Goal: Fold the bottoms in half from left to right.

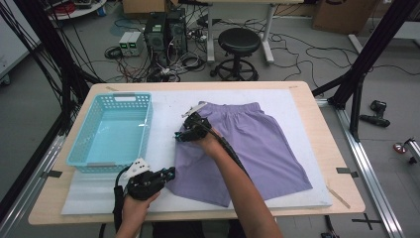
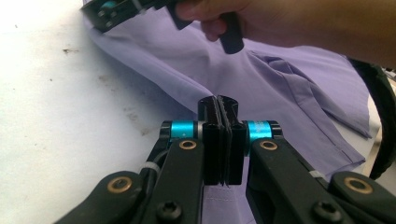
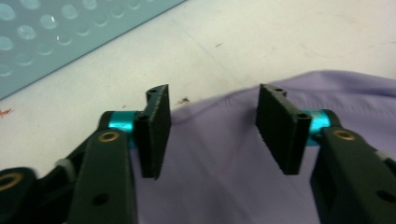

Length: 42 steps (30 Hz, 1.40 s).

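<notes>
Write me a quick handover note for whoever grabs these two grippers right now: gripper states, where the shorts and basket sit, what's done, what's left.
Left gripper: shut on the near left corner of the purple shorts, low on the white mat.
Right gripper: open, poised above the shorts' left edge near the waistband; nothing between the pads.
Shorts: spread nearly flat, waistband at the far side, left edge slightly rumpled.
Blue basket: on the table's left, nothing in it.
Done: one corner gripped.
Left: probably close the right gripper on the left edge, fold the shorts, then perhaps move them to the basket.
</notes>
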Available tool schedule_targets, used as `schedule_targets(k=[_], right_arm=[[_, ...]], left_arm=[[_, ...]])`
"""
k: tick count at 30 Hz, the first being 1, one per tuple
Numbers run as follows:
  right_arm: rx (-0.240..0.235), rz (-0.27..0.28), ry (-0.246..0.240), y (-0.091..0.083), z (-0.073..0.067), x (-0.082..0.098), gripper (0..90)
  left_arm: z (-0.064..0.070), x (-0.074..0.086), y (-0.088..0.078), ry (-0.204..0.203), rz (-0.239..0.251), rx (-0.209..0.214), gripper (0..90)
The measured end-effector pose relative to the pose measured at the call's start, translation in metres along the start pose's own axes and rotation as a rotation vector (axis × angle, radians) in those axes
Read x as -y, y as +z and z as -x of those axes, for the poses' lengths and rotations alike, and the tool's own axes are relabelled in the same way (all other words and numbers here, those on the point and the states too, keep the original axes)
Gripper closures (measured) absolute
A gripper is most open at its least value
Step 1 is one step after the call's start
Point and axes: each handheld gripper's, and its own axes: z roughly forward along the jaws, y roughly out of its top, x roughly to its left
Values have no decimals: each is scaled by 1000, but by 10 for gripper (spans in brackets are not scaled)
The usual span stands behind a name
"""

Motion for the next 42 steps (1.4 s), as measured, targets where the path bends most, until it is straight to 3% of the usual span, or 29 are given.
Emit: schedule_targets(k=[4,7,13,19,21,26,29,31,37,42], right_arm=[[6,-50,6,13,-5,0,515],[46,-67,-3,17,-8,0,587],[106,-85,-24,17,-12,-1,853],[46,-59,19,12,-10,-2,886],[40,-27,34,3,-8,-3,886],[53,38,49,-33,13,-4,886],[61,82,103,-56,27,2,886],[65,102,130,-70,38,7,886],[116,144,150,-113,63,23,886],[130,196,243,-143,87,52,886]], left_arm=[[0,1,0,2,-7,-1,884],[-1,1,-2,-4,-4,-4,884],[-4,0,-5,-15,3,-12,884],[-5,-2,-11,-32,24,0,884],[-3,-6,-11,-28,23,17,884],[2,-27,-3,7,6,65,884],[9,-44,5,22,0,90,884],[16,-54,14,47,-13,106,884],[43,-78,47,96,-48,174,883],[66,-92,77,136,-71,245,884]])
